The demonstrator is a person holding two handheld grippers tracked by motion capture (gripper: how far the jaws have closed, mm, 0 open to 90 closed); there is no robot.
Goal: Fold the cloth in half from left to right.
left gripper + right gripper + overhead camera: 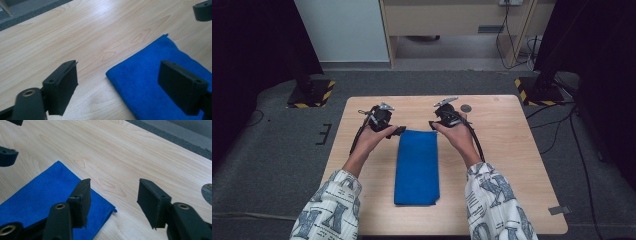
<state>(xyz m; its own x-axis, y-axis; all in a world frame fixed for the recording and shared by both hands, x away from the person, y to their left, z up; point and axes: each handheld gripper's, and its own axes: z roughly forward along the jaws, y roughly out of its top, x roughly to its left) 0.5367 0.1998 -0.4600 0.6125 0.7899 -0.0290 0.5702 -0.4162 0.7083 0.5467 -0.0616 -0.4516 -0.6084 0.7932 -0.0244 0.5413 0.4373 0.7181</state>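
fingers [62, 85] of both grippers spread | blue cloth [417, 167] long axis near-to-far on table [507, 150]

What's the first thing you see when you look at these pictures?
The bright blue cloth stands out most, lying folded and flat in the middle of the light wooden table. At its far end a person holds the left gripper and the right gripper, one at each far corner, both with jaws open and not touching the cloth.
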